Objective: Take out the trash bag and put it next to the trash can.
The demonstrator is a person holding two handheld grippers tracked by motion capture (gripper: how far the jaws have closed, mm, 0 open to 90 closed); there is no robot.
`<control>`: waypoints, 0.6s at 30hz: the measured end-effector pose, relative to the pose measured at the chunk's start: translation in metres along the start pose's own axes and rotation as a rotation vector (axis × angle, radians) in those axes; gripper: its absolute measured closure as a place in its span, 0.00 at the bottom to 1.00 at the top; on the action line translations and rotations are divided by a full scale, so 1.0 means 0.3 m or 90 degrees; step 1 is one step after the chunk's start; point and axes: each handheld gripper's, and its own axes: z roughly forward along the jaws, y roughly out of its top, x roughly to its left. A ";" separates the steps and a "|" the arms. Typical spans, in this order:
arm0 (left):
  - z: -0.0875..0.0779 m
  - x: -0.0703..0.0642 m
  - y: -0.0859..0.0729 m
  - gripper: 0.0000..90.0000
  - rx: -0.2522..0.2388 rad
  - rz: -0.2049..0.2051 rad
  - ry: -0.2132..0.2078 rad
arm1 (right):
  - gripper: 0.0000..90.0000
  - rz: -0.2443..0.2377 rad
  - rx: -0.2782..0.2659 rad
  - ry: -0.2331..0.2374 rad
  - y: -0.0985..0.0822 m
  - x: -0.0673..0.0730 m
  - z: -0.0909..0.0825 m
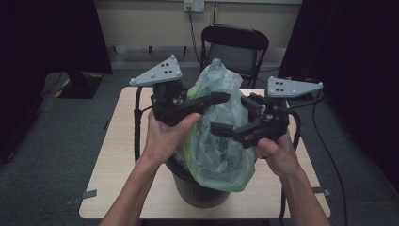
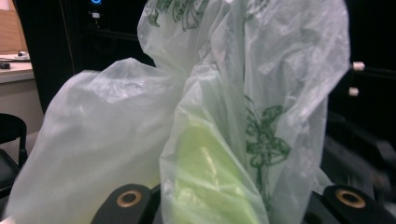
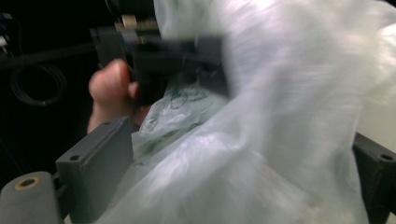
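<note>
Above the black bin (image 1: 200,188) at the near edge of the table (image 1: 117,155), I am holding a pale green plastic bag (image 1: 219,141) up with both of my tools; the bag's lower part is hanging down over the bin's rim, and its bunched top is rising to a peak between my two hands; my left gripper (image 1: 214,99) is clamped together on the upper part of the bag, pinching a fold of the thin film, and in the left gripper view the plastic (image 2: 205,140) is filling the space directly above the jaws, with a green printed flower pattern showing on it; my right gripper (image 1: 226,129) is standing with its jaws spread apart, the bag's side lying loosely between them without being pinched; in the right gripper view the film (image 3: 280,140) is blurring across the gap between the two jaws, and my left hand (image 3: 109,93) is showing farther off behind it; beyond the table a black folding chair (image 1: 235,47) is standing against the wall.
</note>
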 end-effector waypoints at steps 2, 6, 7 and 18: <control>0.007 -0.008 0.007 1.00 0.003 0.007 0.000 | 0.09 -0.009 0.017 -0.008 -0.004 0.003 0.017; 0.013 -0.011 0.020 1.00 0.009 0.007 -0.005 | 0.09 -0.018 0.045 -0.017 -0.016 0.001 0.031; 0.015 -0.011 0.021 1.00 0.008 0.007 -0.007 | 0.10 -0.020 0.049 -0.022 -0.018 0.000 0.033; 0.045 0.006 0.030 1.00 -0.006 -0.017 -0.022 | 0.55 -0.049 0.073 -0.102 -0.005 -0.009 0.039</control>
